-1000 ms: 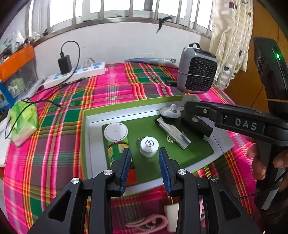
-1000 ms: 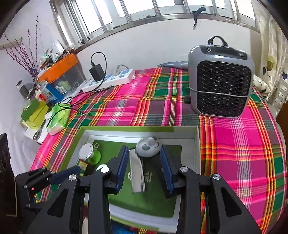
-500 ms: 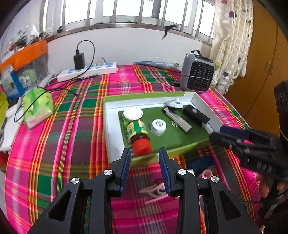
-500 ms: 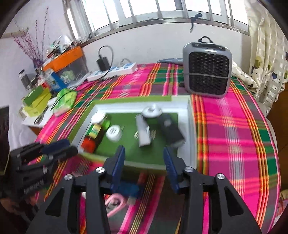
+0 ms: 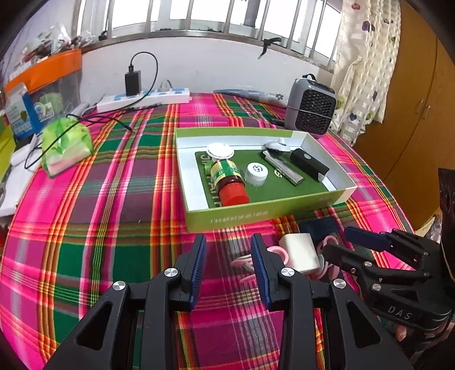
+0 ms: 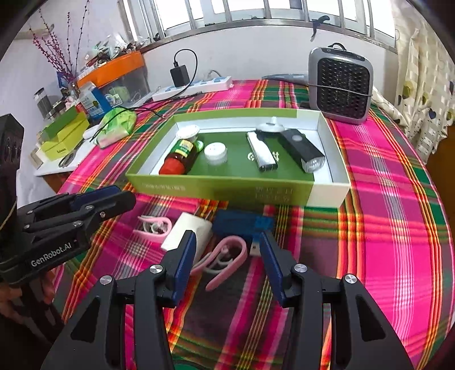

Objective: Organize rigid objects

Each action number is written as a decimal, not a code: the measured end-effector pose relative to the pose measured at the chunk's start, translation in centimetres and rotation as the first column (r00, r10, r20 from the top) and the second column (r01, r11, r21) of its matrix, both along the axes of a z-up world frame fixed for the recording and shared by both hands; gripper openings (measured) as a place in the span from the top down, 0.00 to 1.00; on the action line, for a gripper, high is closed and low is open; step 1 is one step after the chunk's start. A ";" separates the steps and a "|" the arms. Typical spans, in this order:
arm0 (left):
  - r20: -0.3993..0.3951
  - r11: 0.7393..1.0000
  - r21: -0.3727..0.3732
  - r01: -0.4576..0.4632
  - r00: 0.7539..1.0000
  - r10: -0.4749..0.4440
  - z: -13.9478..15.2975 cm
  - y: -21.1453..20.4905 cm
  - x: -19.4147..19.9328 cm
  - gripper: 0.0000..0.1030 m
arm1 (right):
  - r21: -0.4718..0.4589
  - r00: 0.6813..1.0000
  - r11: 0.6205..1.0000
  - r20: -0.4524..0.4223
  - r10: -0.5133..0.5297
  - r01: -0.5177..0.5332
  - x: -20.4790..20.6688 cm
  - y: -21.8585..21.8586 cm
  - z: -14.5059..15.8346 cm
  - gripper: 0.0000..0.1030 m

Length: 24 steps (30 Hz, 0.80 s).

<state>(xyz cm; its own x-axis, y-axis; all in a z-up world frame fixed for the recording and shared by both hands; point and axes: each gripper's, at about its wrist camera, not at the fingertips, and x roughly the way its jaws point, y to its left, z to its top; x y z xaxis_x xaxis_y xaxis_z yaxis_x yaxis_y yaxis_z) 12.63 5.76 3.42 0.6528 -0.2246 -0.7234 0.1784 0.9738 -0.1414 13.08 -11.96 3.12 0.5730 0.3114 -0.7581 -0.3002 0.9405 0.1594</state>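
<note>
Left wrist view: left gripper [image 5: 227, 250] open and empty; the white cylinder [image 5: 299, 252] at 3 o'clock partly hides the pink clips [image 5: 241, 260].

Right wrist view: right gripper [image 6: 227, 250] gapes wide, holding nothing, over a pink clip [image 6: 227, 257]; green box [image 6: 224, 186] at 12, blue item [image 6: 241, 223] blurry.

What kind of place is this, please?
Probably a room in a home: a plaid tablecloth covers the table, a small heater and a power strip stand near the barred window, with a curtain beside.
</note>
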 end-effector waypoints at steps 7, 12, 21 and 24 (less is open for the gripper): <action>-0.014 1.000 -0.011 0.014 1.000 -0.014 -0.6 0.1 0.1 0.70 | -0.020 0.999 0.999 -0.021 -0.036 0.036 -0.6 0.3 -0.8 0.53; -0.020 0.999 -0.022 0.029 0.999 -0.030 -0.7 0.0 0.1 0.70 | -0.043 0.999 0.998 -0.012 -0.052 0.051 -1.0 0.4 -0.8 0.47; -0.028 0.999 -0.029 0.035 0.999 -0.036 -0.8 0.1 0.4 0.70 | -0.071 0.997 0.995 -0.016 -0.074 0.073 -1.5 -0.4 -0.6 0.43; -0.035 0.999 -0.038 0.037 0.999 -0.038 -1.0 0.1 0.4 0.70 | -0.061 0.999 0.997 -0.014 -0.048 0.047 -1.6 0.1 -0.6 0.43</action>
